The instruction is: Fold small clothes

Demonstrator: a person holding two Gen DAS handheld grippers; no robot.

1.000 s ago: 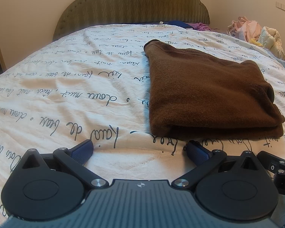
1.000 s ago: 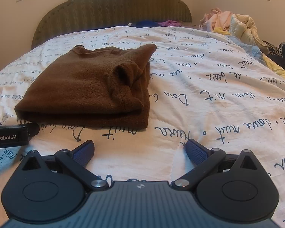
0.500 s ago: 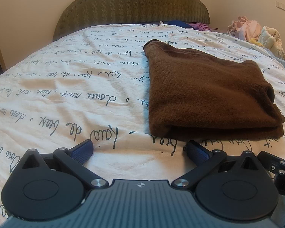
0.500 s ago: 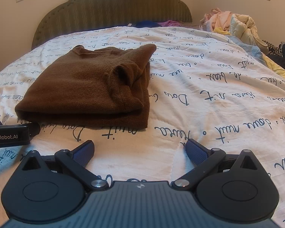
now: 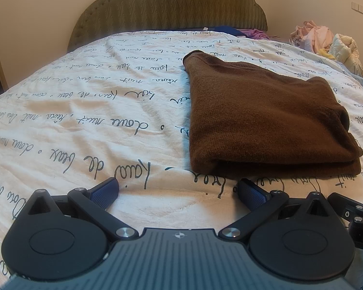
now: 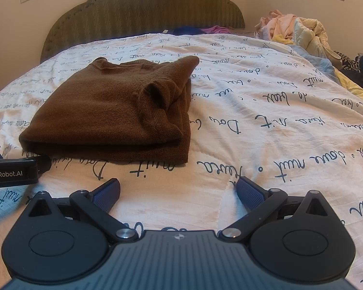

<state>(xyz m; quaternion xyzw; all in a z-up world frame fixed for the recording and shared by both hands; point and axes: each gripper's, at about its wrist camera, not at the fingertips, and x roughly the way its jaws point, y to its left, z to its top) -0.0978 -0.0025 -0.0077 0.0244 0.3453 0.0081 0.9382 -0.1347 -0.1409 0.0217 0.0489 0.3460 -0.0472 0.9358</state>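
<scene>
Sweater [image 5: 263, 120] lies folded on the bed [image 5: 84, 125] just beyond our left gripper [image 5: 179, 191] and right gripper [image 6: 179, 191], both spread and empty, so we judge folding done; next calls for another garment.

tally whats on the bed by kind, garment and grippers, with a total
folded brown garment: 1
open grippers resting at the near edge: 2, left gripper and right gripper
total: 3
</scene>
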